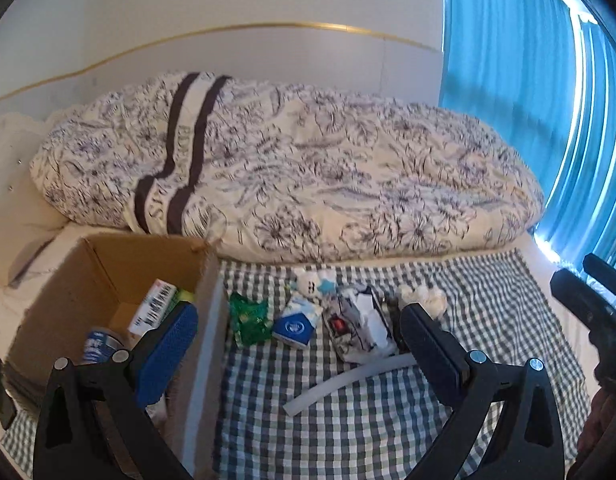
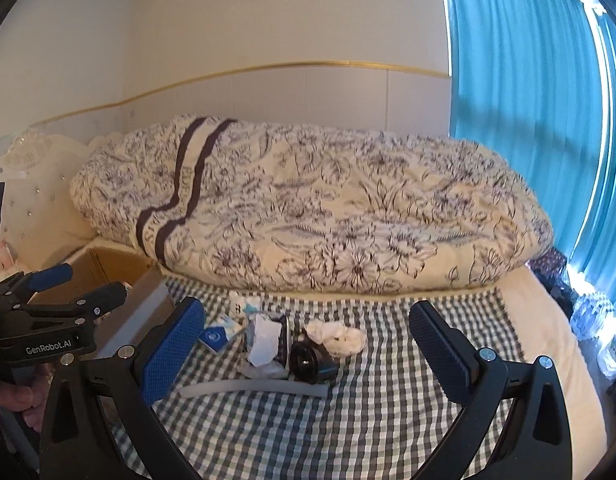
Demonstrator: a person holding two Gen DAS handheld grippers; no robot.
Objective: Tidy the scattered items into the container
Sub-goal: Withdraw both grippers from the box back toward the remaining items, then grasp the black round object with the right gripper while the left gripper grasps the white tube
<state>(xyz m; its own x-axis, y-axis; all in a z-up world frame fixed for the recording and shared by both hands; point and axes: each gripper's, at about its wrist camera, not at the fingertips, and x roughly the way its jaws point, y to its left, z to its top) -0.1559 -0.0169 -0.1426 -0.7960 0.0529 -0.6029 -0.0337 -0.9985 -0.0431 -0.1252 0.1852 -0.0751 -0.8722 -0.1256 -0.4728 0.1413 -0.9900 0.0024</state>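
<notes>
An open cardboard box [image 1: 104, 276] stands at the left on the checked cloth [image 1: 387, 420] and holds a barcoded carton [image 1: 154, 306] and a blue can [image 1: 100, 346]. Right of it lie a green packet [image 1: 250, 320], a blue tissue pack [image 1: 296, 326], a small white bear toy [image 1: 311, 282], a crumpled wrapper with white paper [image 1: 359, 328], a white rag [image 1: 425, 298] and a white tube [image 1: 347, 380]. My left gripper [image 1: 298, 309] is open above these, its left finger over the box. My right gripper [image 2: 306, 304] is open and empty above the wrapper [image 2: 266, 340], a black round cap [image 2: 309, 360] and the rag [image 2: 339, 338].
A bulky floral duvet [image 1: 308, 168] fills the bed behind the items. Blue curtains [image 1: 527, 80] hang at the right. The right gripper [image 1: 571, 268] shows at the right edge of the left wrist view. A hand [image 2: 16, 396] holds the left gripper [image 2: 95, 279] beside the box [image 2: 120, 268].
</notes>
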